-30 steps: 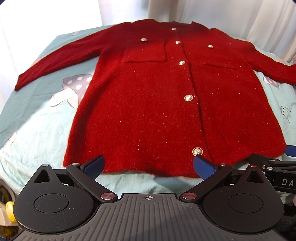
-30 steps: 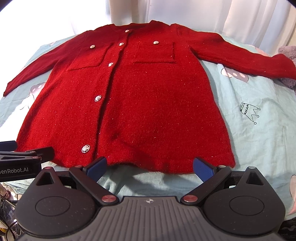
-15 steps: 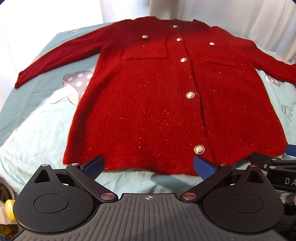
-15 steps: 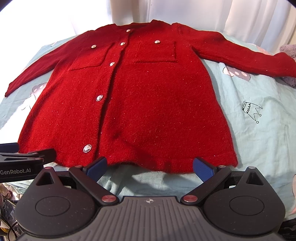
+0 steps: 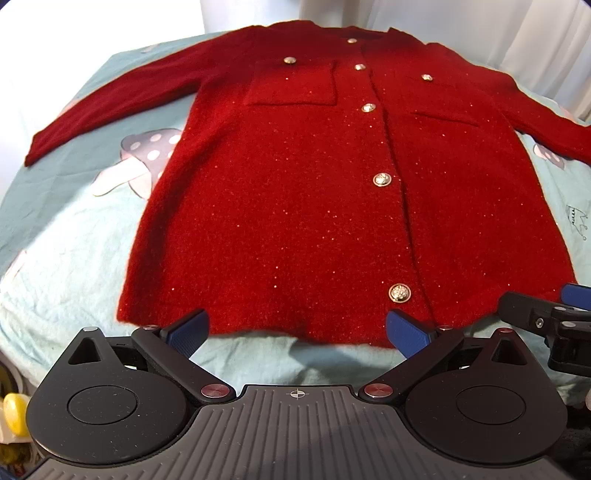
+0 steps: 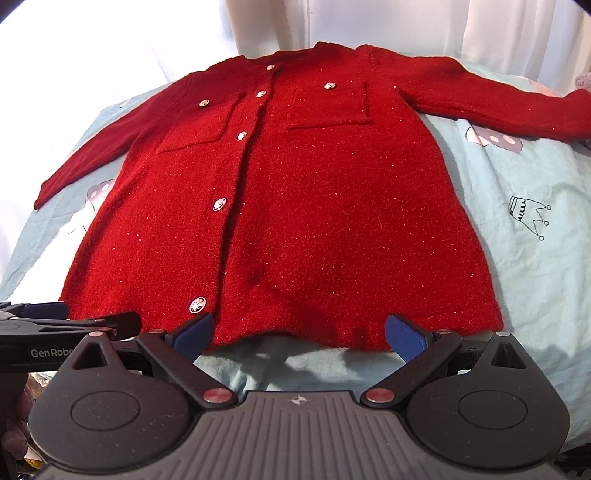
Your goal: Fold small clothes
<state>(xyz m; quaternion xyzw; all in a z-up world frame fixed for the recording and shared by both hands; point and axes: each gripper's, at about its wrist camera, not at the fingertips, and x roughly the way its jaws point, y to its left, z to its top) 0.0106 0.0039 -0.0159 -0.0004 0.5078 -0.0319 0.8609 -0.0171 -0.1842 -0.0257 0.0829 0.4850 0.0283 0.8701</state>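
Note:
A red knit cardigan (image 5: 295, 192) with silver buttons lies flat and face up, sleeves spread out, on a light blue sheet (image 5: 74, 229). It also shows in the right wrist view (image 6: 314, 206). My left gripper (image 5: 297, 330) is open and empty, its blue pads at the left half of the hem. My right gripper (image 6: 299, 332) is open and empty at the right half of the hem. Each gripper shows at the edge of the other's view.
The sheet has mushroom (image 5: 136, 162) and crown (image 6: 528, 218) prints. White curtains (image 6: 443, 26) hang behind the bed. A grey plush thing (image 6: 583, 81) sits at the far right edge. A yellow object (image 5: 13, 413) lies low at the left.
Both grippers have moved forward a little toward the cardigan's hem; the blue pads now overlap the hem edge. Both stay open. The cardigan has not moved.

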